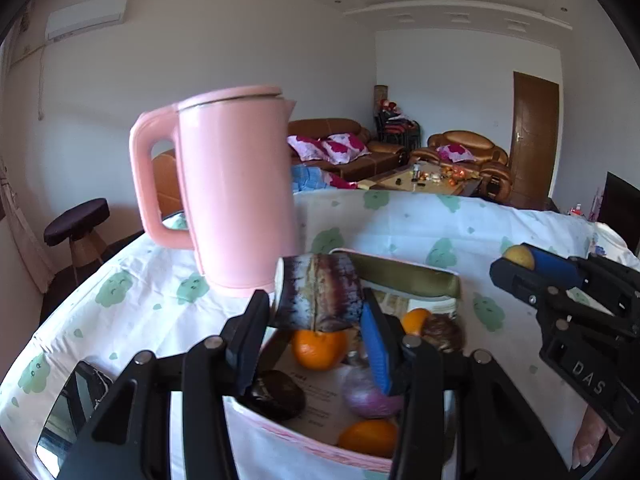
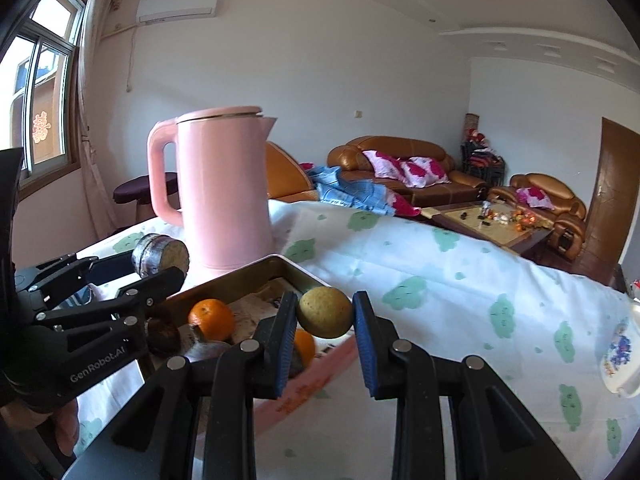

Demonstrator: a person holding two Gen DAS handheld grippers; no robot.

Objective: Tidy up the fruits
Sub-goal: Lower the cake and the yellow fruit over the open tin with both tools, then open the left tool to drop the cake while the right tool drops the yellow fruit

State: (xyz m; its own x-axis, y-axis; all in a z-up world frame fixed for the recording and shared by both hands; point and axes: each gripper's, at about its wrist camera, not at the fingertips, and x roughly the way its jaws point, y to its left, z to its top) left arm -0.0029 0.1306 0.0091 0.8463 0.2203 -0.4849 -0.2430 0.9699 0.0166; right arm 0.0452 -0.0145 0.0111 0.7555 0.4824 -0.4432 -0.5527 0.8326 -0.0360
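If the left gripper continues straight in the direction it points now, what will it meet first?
Probably the pink kettle. The left gripper already holds a purple cane piece, and the kettle stands on the cloth just beyond it, slightly left of the line. Depth is unclear, so it might pass the kettle's right side.

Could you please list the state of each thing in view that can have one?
Left gripper: shut on a purple sugarcane piece, held above the tray.
Right gripper: shut on a yellow-green fruit, held in the air.
Tray: open, holding oranges and dark fruits.
Kettle: upright on the tablecloth, lid closed.
Door: closed.
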